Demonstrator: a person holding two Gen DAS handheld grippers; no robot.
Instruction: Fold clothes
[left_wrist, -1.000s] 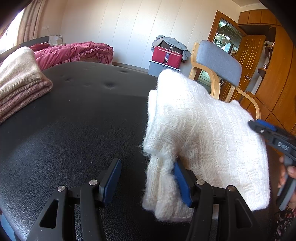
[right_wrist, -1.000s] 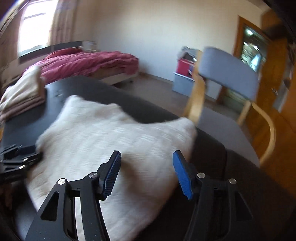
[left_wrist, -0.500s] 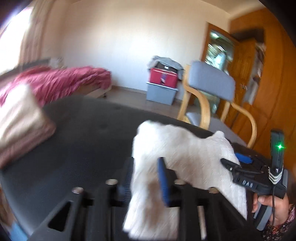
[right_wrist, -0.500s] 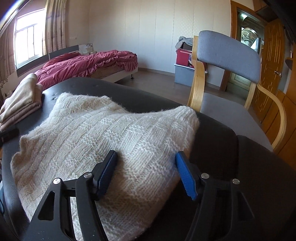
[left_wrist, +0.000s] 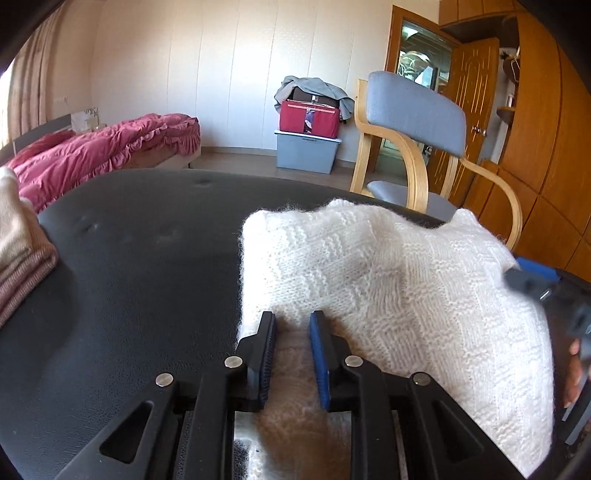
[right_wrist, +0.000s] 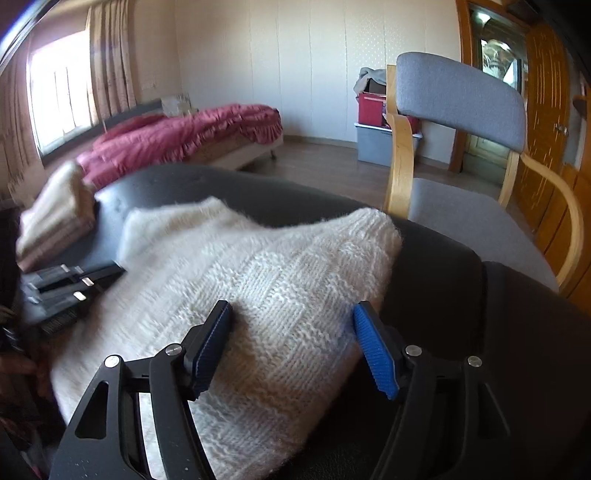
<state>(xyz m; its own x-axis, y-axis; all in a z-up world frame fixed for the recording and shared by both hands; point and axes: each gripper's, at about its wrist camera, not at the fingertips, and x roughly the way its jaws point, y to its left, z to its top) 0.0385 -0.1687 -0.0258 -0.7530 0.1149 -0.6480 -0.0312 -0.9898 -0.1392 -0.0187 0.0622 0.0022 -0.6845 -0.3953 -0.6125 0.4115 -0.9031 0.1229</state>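
Note:
A folded white knit sweater (left_wrist: 399, 280) lies on the black leather surface (left_wrist: 129, 280). My left gripper (left_wrist: 292, 328) is shut on the sweater's near left edge, with fabric pinched between its blue pads. In the right wrist view the sweater (right_wrist: 258, 291) spreads under my right gripper (right_wrist: 291, 325), which is open, its jaws wide apart over the sweater's near right part. The left gripper (right_wrist: 70, 291) shows at the left of that view. The right gripper (left_wrist: 535, 280) shows at the right edge of the left wrist view.
A stack of folded beige and pink clothes (left_wrist: 18, 254) sits at the surface's left edge. A grey chair with wooden arms (right_wrist: 461, 110) stands beyond the far right edge. A red bed (left_wrist: 103, 147) and storage boxes (left_wrist: 308, 140) lie farther back.
My left gripper closed on the sweater's edge and drew it lower and flatter. My right gripper came down over the sweater's right part and stayed open.

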